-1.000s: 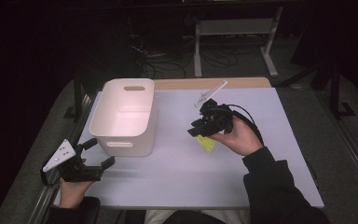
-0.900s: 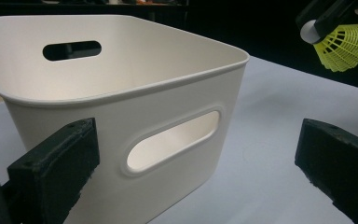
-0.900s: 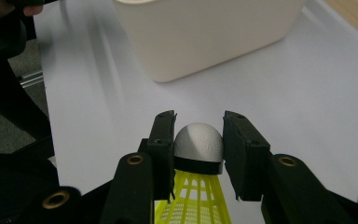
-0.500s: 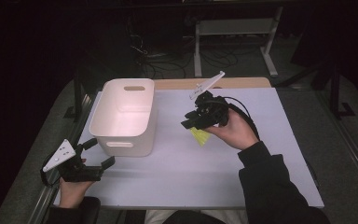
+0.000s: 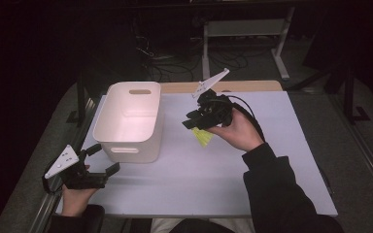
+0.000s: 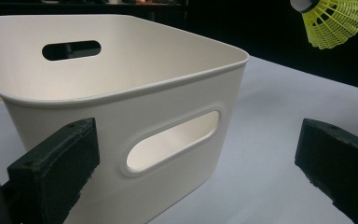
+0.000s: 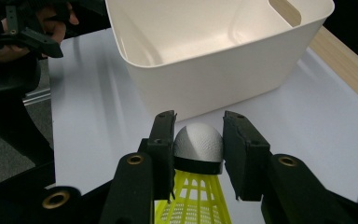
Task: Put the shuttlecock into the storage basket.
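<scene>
Left gripper (image 5: pixel 102 159): rests at the table's (image 5: pixel 272 184) near left edge, jaws spread wide, nothing between them; points toward the bin's near end.

Bin (image 5: pixel 126 127): white plastic, oblong, slotted handle cut into each end wall; stands on the white table, left of centre. No label or writing readable on it.

Shuttlecock (image 7: pixel 198 161): yellow-green skirt, rounded grey-white cork with a black band. No brand readable.

Right gripper (image 7: pixel 198 154): raised above the table just right of the bin, jaws pinching the shuttlecock by its cork.
</scene>
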